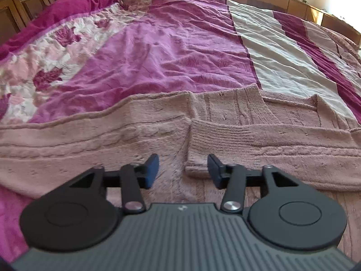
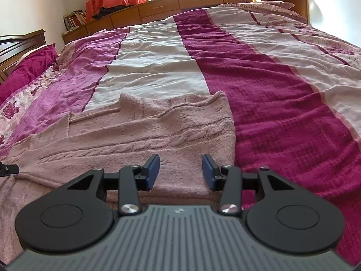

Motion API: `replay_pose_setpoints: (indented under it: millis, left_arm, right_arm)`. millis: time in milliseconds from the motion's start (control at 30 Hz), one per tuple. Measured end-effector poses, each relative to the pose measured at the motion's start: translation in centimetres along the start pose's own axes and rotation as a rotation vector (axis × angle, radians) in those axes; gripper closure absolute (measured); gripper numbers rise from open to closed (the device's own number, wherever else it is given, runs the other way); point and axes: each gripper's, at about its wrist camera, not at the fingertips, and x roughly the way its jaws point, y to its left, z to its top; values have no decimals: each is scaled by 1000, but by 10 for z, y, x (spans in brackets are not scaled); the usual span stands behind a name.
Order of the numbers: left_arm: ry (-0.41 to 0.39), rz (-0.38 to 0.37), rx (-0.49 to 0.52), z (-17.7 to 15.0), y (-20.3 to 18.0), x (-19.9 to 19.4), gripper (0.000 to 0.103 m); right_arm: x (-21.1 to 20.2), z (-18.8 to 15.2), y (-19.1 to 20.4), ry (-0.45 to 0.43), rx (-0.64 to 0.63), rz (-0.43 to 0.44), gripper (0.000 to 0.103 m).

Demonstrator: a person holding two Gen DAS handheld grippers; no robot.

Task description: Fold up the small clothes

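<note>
I'm holding the left gripper [image 1: 183, 171] and right gripper [image 2: 181, 172] open w/ nothing inside, and I think I'm needing both to pinch the pink sweater's [image 1: 248, 135] near edge evenly.

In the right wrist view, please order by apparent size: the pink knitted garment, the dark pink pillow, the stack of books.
1. pink knitted garment, largest, though nearest to the camera
2. dark pink pillow
3. stack of books, smallest, but farthest away
</note>
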Motion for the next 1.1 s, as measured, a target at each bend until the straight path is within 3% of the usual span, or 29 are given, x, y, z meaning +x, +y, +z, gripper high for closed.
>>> replay_pose_setpoints:
  millis: [100,233,567,833,1100]
  left_arm:
    - [10,7,-1,-2,3,-12,45]
    - [13,49,-5,-6,11,-27,39]
    - [26,139,-60,-16,44,-60,39]
    - [53,165,-150,-33,74,-72,39]
    - [67,177,-275,-52,109,-72,39]
  right_arm:
    - [-12,-2,2,-16,6,5,40]
    - [-32,-6,10,-31,-1,27,39]
    - [-67,-19,28,5,-31,80,39]
    - [-78,-37,40,43,-34,101,38]
    - [-78,-53,62,101,-65,122,28]
